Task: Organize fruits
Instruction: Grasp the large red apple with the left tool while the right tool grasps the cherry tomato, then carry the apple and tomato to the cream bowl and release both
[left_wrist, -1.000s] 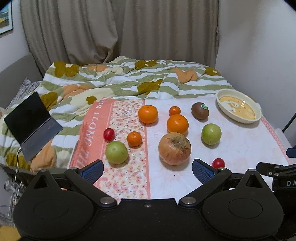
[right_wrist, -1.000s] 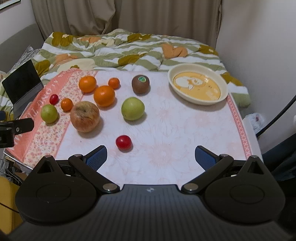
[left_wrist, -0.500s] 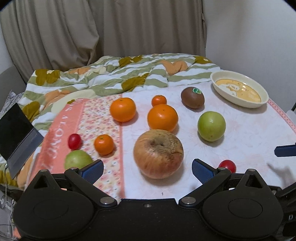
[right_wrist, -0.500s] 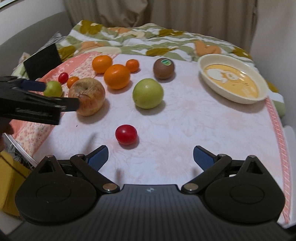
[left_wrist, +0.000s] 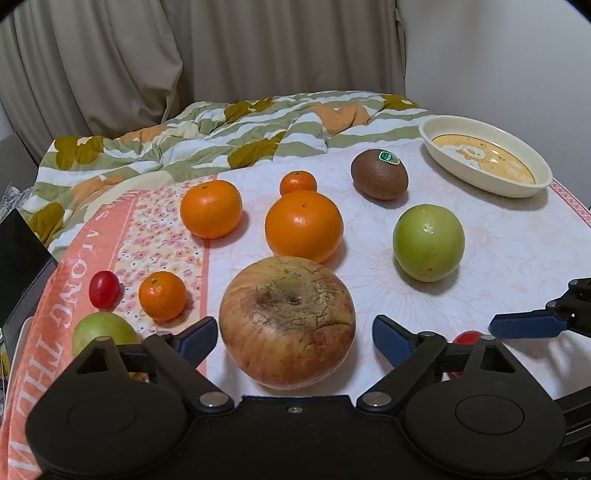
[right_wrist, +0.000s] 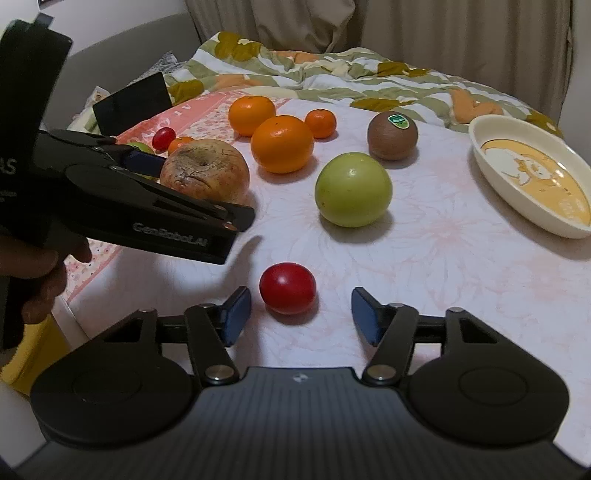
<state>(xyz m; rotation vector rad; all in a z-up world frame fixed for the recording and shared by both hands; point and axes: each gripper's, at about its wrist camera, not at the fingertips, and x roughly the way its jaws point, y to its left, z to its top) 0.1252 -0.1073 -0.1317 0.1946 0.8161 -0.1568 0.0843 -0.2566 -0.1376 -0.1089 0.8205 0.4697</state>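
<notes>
Fruit is scattered loose on the cloth; the dish at the far right corner is empty, likely the target. The apple is straddled by the left gripper: jaws have just been closing, pads not yet touching. The tomato is bracketed by the right gripper, closing too, gaps visible both sides. Nothing is gripped.
</notes>
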